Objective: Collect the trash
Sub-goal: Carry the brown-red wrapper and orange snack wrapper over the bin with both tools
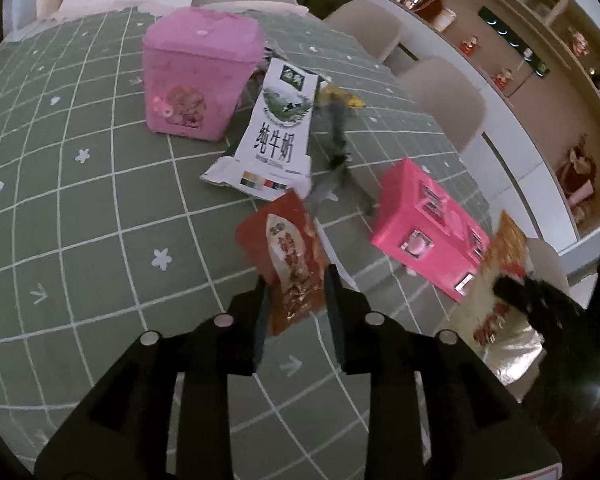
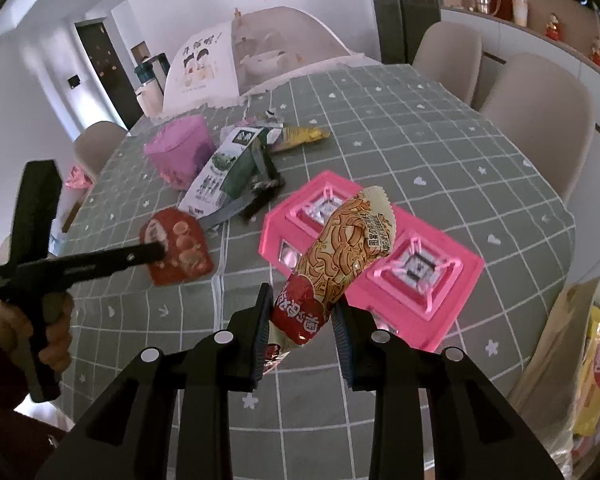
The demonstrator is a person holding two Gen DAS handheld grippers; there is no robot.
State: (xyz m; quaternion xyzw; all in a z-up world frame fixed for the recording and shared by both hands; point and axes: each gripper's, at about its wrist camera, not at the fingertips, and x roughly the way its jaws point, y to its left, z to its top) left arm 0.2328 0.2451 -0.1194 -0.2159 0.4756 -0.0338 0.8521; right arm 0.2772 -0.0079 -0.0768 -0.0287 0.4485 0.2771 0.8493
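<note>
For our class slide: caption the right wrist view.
Right tongs hold a noodle snack wrapper above the pink toy stove.

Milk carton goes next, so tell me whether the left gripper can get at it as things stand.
Probably not yet: the left gripper is around the red packet. The path itself looks free; the milk carton lies flat just beyond, top face uncovered, beside the pink box.

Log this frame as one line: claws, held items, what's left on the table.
left claw: around red snack packet, lying on table | right claw: shut on noodle wrapper, lifted | remaining: milk carton, yellow wrapper
</note>
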